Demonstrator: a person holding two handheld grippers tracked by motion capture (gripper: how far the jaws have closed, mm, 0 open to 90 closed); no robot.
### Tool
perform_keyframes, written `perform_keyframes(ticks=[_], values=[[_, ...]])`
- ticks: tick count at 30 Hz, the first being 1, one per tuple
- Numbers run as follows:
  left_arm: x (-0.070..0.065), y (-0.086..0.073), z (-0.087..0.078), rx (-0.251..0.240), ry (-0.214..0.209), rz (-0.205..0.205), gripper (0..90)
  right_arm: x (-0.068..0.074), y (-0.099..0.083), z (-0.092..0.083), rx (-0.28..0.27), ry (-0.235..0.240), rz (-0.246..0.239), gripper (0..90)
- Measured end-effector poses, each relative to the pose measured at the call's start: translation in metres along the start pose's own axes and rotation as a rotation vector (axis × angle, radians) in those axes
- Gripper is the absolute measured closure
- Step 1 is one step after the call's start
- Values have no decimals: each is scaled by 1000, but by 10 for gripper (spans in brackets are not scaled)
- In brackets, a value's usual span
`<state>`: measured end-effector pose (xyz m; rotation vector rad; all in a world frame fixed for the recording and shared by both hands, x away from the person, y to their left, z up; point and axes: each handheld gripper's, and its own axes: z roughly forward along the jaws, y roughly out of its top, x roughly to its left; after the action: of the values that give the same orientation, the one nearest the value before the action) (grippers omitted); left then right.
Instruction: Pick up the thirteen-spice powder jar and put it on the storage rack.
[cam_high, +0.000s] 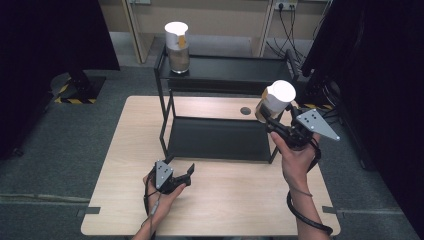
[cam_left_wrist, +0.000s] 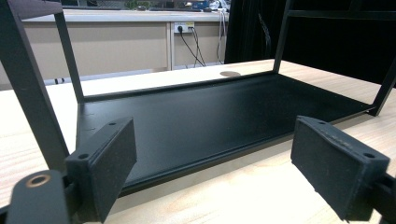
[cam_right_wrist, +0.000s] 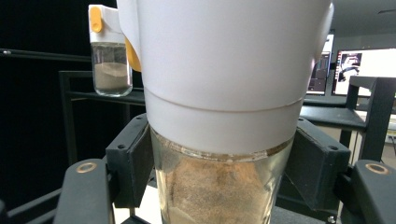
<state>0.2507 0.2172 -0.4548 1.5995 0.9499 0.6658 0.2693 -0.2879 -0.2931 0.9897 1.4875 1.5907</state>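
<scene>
My right gripper (cam_high: 272, 119) is shut on a glass jar (cam_high: 272, 102) with a white lid and brown powder inside, and holds it in the air above the right end of the black two-tier rack (cam_high: 220, 137). In the right gripper view both pads press the jar (cam_right_wrist: 219, 116) at its glass body just under the lid. A second jar of the same kind (cam_high: 177, 47) stands on the rack's top shelf at its left end, also seen as the far jar (cam_right_wrist: 109, 56). My left gripper (cam_high: 181, 172) rests open on the table before the rack's lower shelf (cam_left_wrist: 210, 116), with nothing between its pads.
The wooden table (cam_high: 125, 150) has a round cable hole (cam_high: 245, 110) behind the rack. The rack's posts (cam_left_wrist: 28, 88) stand close to my left gripper. Dark curtains hang left and right, and a grey floor surrounds the table.
</scene>
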Motion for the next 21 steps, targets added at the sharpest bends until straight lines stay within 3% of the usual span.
perform_keyframes(ticks=[21], values=[[0, 0, 0, 2, -2, 0, 136, -5, 23, 14, -15, -21, -2, 311]])
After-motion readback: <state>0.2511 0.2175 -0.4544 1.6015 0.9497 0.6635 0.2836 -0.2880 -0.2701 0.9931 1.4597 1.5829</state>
